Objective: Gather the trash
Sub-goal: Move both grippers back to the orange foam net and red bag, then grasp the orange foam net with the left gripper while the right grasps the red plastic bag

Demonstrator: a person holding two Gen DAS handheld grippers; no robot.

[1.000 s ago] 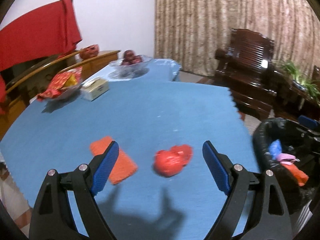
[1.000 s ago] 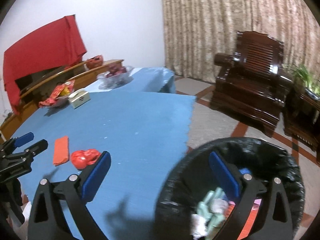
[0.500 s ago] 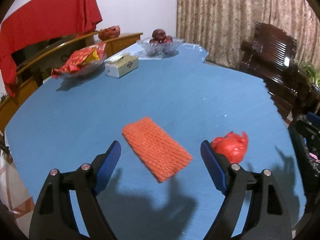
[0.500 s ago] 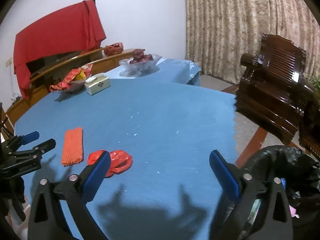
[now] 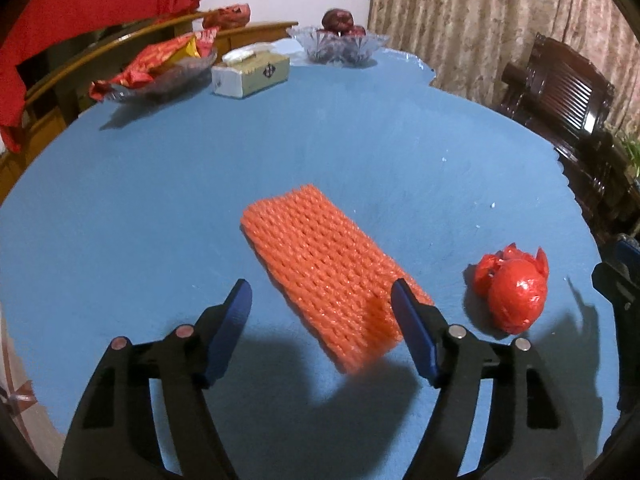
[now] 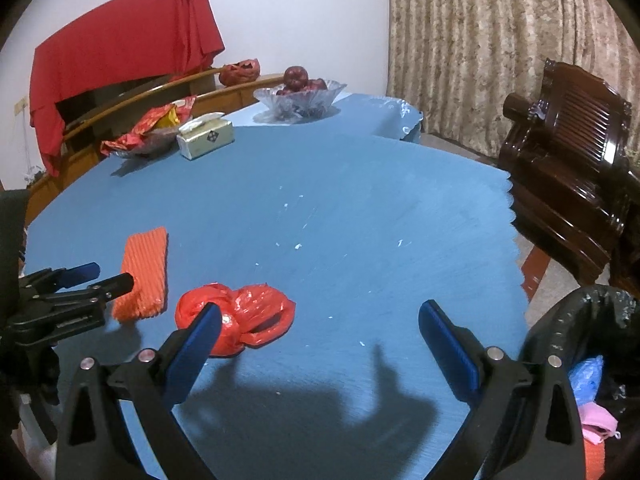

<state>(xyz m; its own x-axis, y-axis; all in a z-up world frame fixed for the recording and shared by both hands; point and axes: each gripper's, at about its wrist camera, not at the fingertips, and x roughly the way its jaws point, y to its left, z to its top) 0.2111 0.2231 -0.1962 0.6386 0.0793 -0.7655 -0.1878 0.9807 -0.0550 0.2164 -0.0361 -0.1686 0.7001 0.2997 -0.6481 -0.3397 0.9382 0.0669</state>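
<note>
An orange foam net sleeve [image 5: 330, 270] lies flat on the blue table [image 5: 200, 184]. My left gripper [image 5: 322, 304] is open, its blue fingers on either side of the sleeve's near end, not closed on it. A crumpled red plastic bag [image 5: 514, 292] lies to the sleeve's right. In the right wrist view the sleeve [image 6: 144, 272] and red bag [image 6: 240, 316] show at the lower left, with the left gripper [image 6: 106, 276] at the sleeve. My right gripper [image 6: 320, 320] is open and empty, the bag by its left finger.
A black-lined trash bin [image 6: 588, 340] with several scraps stands off the table's right edge. A tissue box [image 5: 250, 74], a snack dish [image 5: 160, 68] and a glass fruit bowl [image 5: 338, 42] stand at the far side. A dark wooden armchair [image 6: 568, 152] stands to the right.
My left gripper swung left from the red bag and moved in over the orange sleeve's near end. My right gripper swung left from the bin towards the red bag.
</note>
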